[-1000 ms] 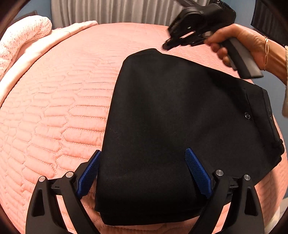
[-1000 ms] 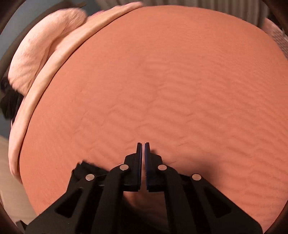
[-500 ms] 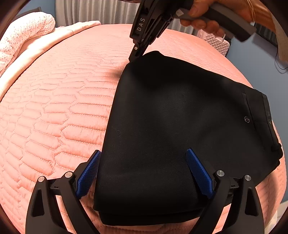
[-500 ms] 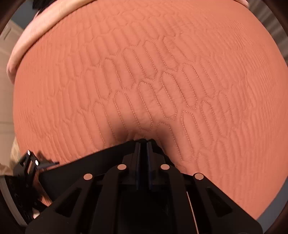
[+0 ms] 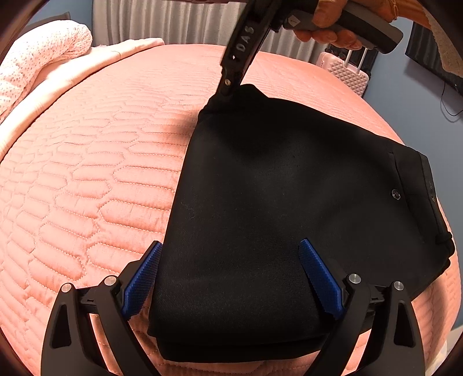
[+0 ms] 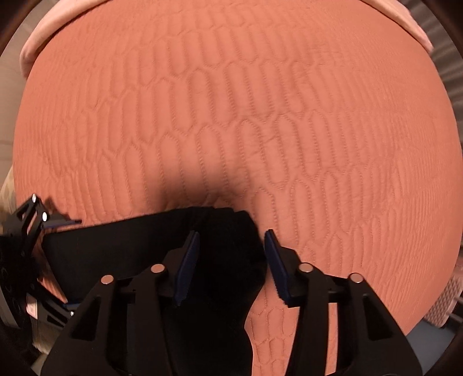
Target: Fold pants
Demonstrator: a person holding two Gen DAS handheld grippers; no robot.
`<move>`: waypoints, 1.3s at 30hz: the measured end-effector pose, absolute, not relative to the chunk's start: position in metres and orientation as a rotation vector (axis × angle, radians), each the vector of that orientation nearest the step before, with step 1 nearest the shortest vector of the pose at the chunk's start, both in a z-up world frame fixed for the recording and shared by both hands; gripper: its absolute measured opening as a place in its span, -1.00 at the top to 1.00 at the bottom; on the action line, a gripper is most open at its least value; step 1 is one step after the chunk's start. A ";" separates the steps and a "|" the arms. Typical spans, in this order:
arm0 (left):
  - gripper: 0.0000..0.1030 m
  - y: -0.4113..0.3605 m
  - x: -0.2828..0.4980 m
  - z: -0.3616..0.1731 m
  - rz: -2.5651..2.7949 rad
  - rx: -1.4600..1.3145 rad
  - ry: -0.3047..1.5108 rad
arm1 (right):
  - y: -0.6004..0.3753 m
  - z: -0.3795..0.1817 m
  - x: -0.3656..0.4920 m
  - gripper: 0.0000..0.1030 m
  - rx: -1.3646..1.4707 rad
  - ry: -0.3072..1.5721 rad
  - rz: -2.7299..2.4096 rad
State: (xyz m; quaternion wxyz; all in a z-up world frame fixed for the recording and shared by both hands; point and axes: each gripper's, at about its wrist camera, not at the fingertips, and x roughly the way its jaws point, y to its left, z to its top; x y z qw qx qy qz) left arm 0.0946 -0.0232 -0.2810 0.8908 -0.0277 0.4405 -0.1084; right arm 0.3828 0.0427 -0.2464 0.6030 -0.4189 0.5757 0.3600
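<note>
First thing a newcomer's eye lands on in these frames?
The folded black pants lying dark on the salmon quilted bedspread, filling the middle of the left wrist view. Next, the right gripper, open astride the pants' far corner, and the left gripper, open at the near edge.

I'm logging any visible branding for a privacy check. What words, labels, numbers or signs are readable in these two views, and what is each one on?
"DAS": white letters on the black arm of the right gripper, seen in the left wrist view.
"1": apparently a single digit on a small diamond-shaped mark on the gripper handle; too small to be sure.
Faint marks on the waistband of the pants: too small to read.
Right wrist view: no text.
</note>
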 end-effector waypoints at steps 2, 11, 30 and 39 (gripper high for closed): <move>-0.79 -0.024 0.094 -0.282 -0.225 -0.059 0.912 | 0.052 -0.246 0.371 0.25 -1.019 1.308 0.851; -0.80 -0.027 0.089 -0.283 -0.220 -0.064 0.897 | 0.048 -0.253 0.378 0.95 -0.873 1.305 0.731; -0.80 -0.032 0.087 -0.283 -0.215 -0.069 0.903 | -0.050 -0.219 0.362 0.92 -0.004 1.134 0.467; -0.81 -0.034 0.088 -0.282 -0.212 -0.059 0.915 | -0.089 -0.229 0.278 0.90 0.256 1.044 0.482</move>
